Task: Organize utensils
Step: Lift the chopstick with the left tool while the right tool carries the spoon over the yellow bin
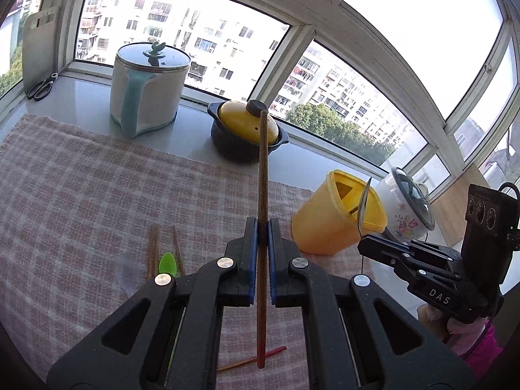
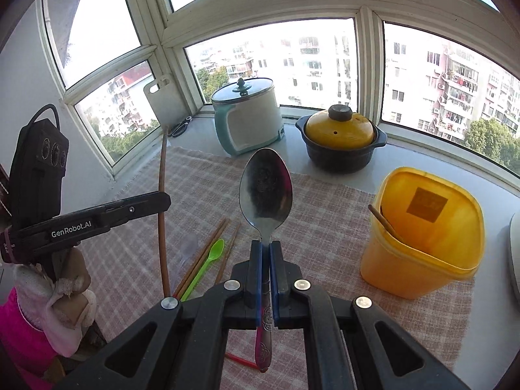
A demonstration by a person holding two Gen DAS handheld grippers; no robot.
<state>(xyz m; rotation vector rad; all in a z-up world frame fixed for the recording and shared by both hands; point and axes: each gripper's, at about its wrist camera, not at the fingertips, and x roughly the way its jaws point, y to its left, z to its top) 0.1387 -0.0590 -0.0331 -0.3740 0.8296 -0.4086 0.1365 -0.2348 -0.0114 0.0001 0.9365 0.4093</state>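
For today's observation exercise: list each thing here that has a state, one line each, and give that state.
Left gripper: shut on a wooden chopstick, held upright.
Right gripper: shut on a metal spoon, bowl up.
Yellow tub: open, upright, one chopstick inside.
Yellow-lidded pot: lid on.
Cooker: lid on.
Green spoon: lying on the cloth.

My bench [image 2: 294,141], a pale sill under the windows, carries a pink checked cloth [image 2: 325,227]. On the cloth lie loose wooden chopsticks [image 2: 201,256], a green plastic spoon [image 2: 208,261] and a yellow tub [image 2: 422,237]; behind stand a white-and-teal cooker [image 2: 248,118] and a yellow-lidded clay pot [image 2: 341,143].
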